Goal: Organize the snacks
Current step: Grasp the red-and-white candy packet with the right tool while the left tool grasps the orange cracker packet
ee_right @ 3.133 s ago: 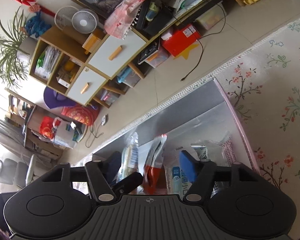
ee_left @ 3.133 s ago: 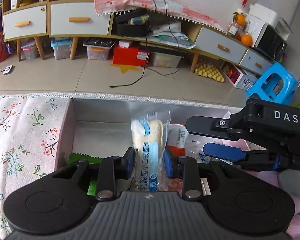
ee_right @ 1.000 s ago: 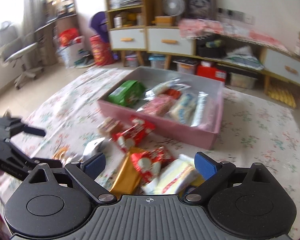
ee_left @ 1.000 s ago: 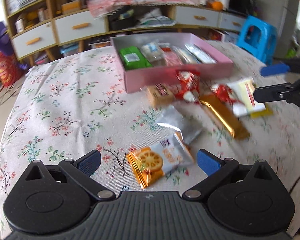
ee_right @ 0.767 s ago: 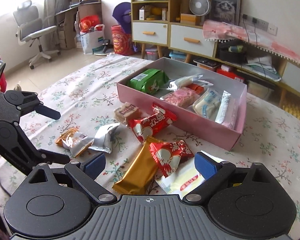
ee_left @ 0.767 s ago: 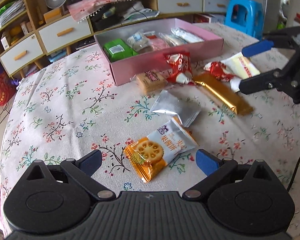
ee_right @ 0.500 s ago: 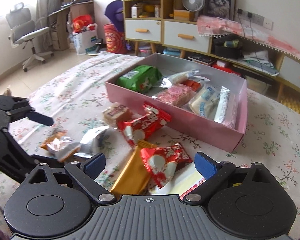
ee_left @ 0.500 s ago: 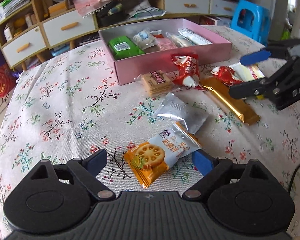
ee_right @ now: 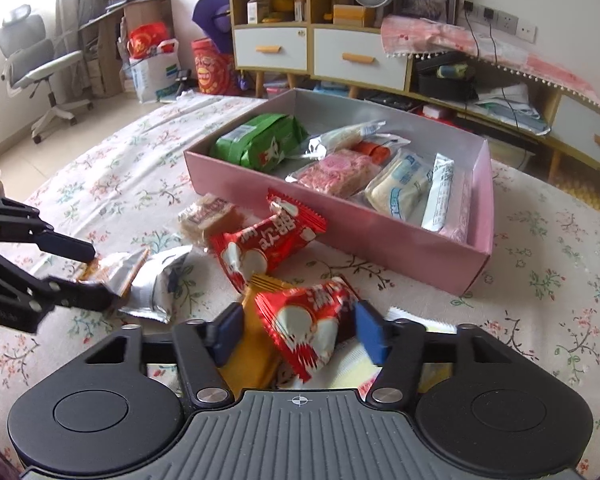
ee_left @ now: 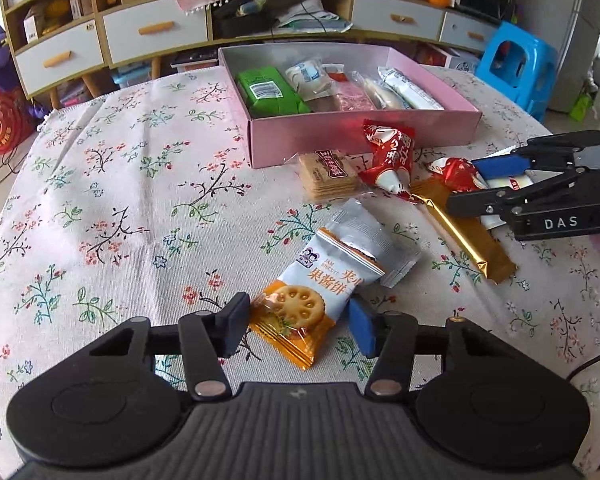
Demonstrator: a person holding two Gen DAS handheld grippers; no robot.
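Straddling the jam biscuit packet (ee_left: 318, 294), the left gripper (ee_left: 298, 326) stands open with its fingers either side, in front of the pink box (ee_left: 364, 136). The right gripper (ee_right: 298, 332) is likewise open around a red candy packet (ee_right: 308, 322), which lies on the surface just before that box's near wall.

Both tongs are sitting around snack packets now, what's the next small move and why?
Probably close both: the left tongs straddle the orange biscuit packet, the right tongs straddle a red packet, jaws still open. Then carry them to the pink box.
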